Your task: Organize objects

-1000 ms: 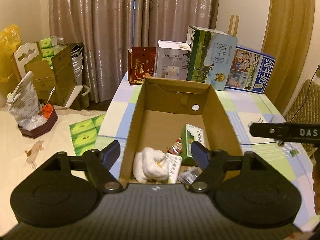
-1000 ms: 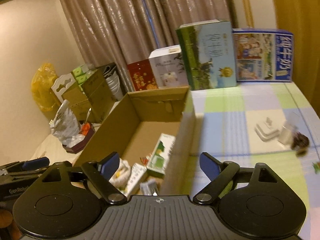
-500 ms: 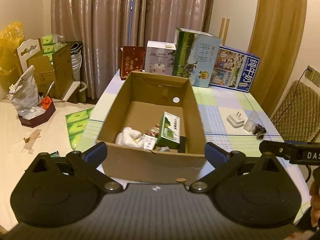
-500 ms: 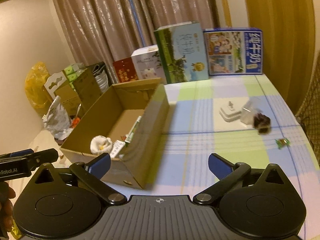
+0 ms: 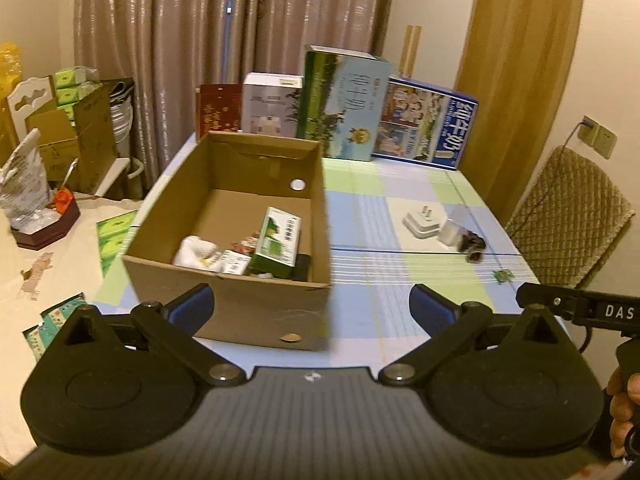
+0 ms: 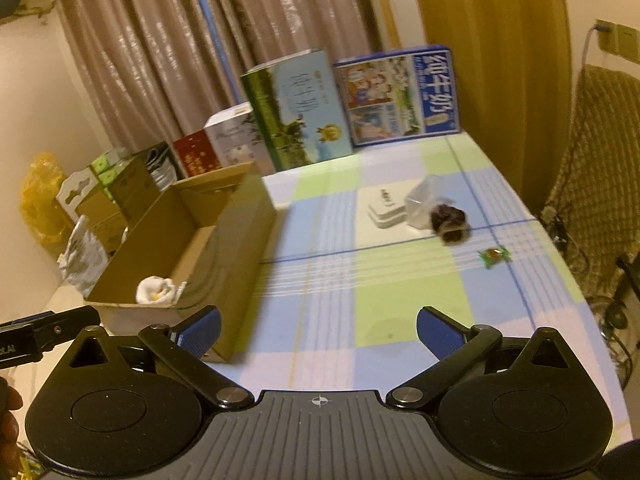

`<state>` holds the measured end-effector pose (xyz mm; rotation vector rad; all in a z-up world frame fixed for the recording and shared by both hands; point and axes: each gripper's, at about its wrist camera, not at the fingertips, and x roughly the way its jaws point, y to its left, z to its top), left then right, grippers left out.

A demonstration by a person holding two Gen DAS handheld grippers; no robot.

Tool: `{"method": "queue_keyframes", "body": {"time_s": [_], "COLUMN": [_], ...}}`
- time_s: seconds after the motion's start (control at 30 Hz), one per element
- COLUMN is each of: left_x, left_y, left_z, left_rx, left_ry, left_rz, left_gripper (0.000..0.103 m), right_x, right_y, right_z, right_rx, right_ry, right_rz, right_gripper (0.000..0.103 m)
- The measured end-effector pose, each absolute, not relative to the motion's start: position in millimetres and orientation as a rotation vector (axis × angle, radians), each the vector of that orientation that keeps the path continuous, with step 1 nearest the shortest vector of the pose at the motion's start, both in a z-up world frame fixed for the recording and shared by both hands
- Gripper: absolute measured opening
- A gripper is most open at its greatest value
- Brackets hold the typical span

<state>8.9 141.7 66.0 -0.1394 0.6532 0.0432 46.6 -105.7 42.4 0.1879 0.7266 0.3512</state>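
An open cardboard box (image 5: 232, 280) stands on the left of the checked table (image 5: 380, 264). It holds a green carton (image 5: 278, 242), a white cloth bundle (image 5: 196, 254) and small packets. On the table to its right lie a white charger (image 5: 424, 222), a clear bag with dark items (image 5: 466, 240) and a green candy (image 5: 504, 275). My left gripper (image 5: 312, 306) is open and empty, in front of the box. My right gripper (image 6: 318, 326) is open and empty over the table's near part, with the box (image 6: 208, 248), charger (image 6: 384, 208), bag (image 6: 438, 214) and candy (image 6: 495, 257) ahead.
Tall cartons (image 5: 344, 104) and boxes stand along the table's far edge by the curtain. A chair (image 5: 576, 216) stands right of the table. Cardboard boxes (image 5: 72, 136), bags and green packets (image 5: 114, 232) lie on the floor to the left.
Both grippers have pulled back and up from the box and opened wider. The left one was right over the box. The right view has swung toward the charger and candy.
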Motion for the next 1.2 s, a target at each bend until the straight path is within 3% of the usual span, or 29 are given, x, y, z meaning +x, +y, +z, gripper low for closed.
{"method": "queue_keyframes", "body": {"time_s": [1.2], "left_x": [80.9], "left_y": [7.8], "left_z": [55.6], "left_rx": [-0.067], "left_ry": [0.675], "left_rz": [-0.225], "left_gripper": [0.102], "right_x": [60.3], "right_y": [-239.6], "right_z": [51.4], "right_rx": [0.168], "right_ry": [0.636], "right_rz": [0.121], "right_gripper": [0.101]}}
